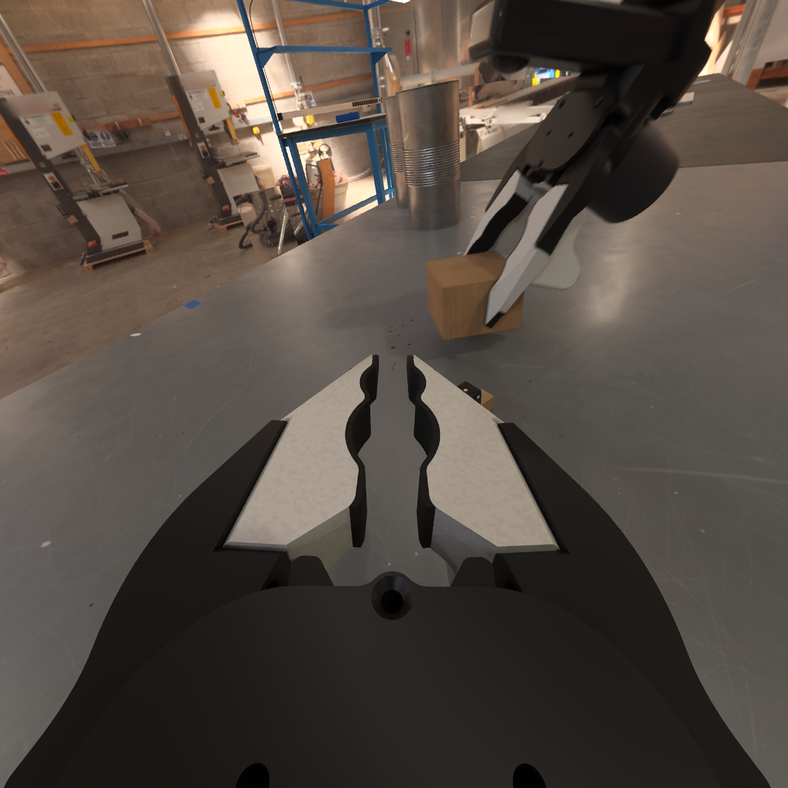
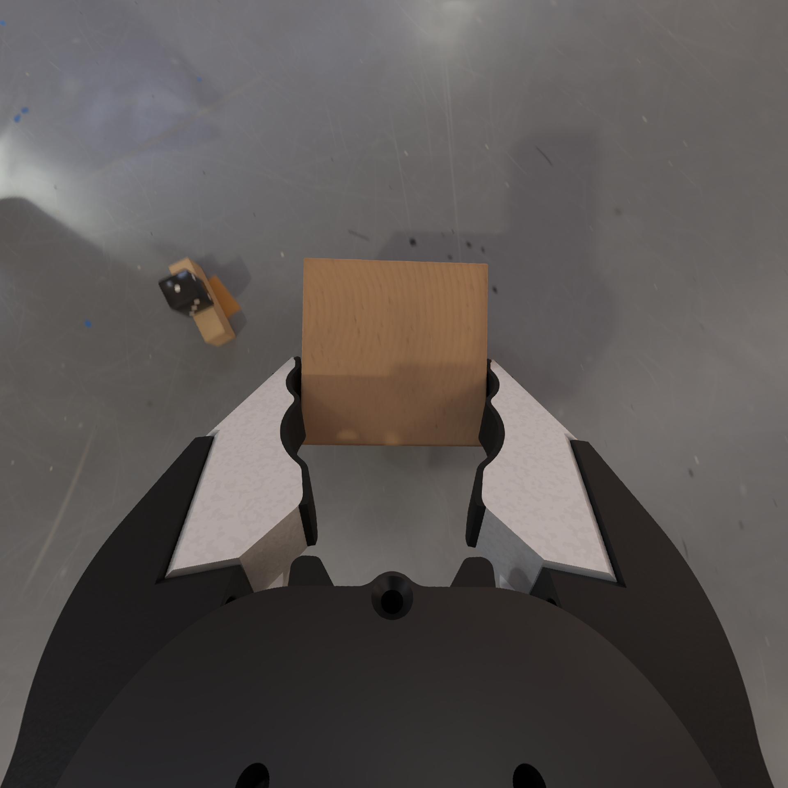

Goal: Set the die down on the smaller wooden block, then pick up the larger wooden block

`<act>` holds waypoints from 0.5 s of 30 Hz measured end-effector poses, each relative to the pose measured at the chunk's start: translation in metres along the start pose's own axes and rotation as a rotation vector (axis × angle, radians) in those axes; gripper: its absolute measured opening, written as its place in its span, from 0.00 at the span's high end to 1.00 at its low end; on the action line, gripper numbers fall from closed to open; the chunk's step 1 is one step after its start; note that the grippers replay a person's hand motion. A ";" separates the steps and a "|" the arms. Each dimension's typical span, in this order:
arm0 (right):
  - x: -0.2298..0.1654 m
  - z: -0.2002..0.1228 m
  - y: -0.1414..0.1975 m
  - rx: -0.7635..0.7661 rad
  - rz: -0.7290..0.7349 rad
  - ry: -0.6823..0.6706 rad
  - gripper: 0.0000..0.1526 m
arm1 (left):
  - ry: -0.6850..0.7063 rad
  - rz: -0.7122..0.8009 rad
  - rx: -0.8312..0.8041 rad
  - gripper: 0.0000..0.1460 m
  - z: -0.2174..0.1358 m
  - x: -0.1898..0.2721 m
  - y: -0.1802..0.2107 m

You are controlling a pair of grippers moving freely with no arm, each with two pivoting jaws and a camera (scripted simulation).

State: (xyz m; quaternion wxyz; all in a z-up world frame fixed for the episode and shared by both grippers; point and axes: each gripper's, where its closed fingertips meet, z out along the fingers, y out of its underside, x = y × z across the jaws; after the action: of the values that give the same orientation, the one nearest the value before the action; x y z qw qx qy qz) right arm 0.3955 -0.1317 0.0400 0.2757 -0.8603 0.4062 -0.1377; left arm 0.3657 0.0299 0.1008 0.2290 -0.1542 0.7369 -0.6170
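Note:
My right gripper [image 2: 394, 366] is shut on the larger wooden block [image 2: 394, 324], with its fingers pressed on two opposite faces. In the left wrist view this gripper [image 1: 486, 285] holds the block [image 1: 460, 298] tilted, just above the grey table with a shadow beneath. The black die [image 2: 183, 290] rests on the smaller wooden block [image 2: 217, 326], to the left on the table. My left gripper [image 1: 391, 362] is open by a narrow gap and empty. The die [image 1: 469, 389] and smaller block [image 1: 487, 400] peek out just behind its right finger.
Two tall metal cans [image 1: 433, 157] stand at the table's far edge behind the larger block. A flat white piece [image 1: 563, 268] lies behind the right gripper. The table edge [image 1: 170, 315] runs diagonally on the left, with workshop floor and a blue rack [image 1: 298, 128] beyond.

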 end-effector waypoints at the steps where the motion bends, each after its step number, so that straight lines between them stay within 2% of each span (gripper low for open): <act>1: 0.002 -0.008 0.007 -0.007 0.012 0.014 0.45 | -0.001 0.008 -0.002 0.91 0.000 0.000 0.000; 9: 0.004 -0.068 0.077 -0.004 0.260 0.164 0.45 | -0.006 0.081 -0.026 0.91 0.002 0.006 0.003; 15: -0.021 -0.086 0.116 0.070 0.454 0.280 0.45 | 0.002 0.150 -0.051 0.91 0.004 0.012 0.006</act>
State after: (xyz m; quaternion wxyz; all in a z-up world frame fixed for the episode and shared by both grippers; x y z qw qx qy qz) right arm 0.2707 -0.2069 0.0414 0.2703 -0.7096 0.6180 -0.2037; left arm 0.3579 0.0215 0.0928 0.2700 -0.1036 0.7620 -0.5794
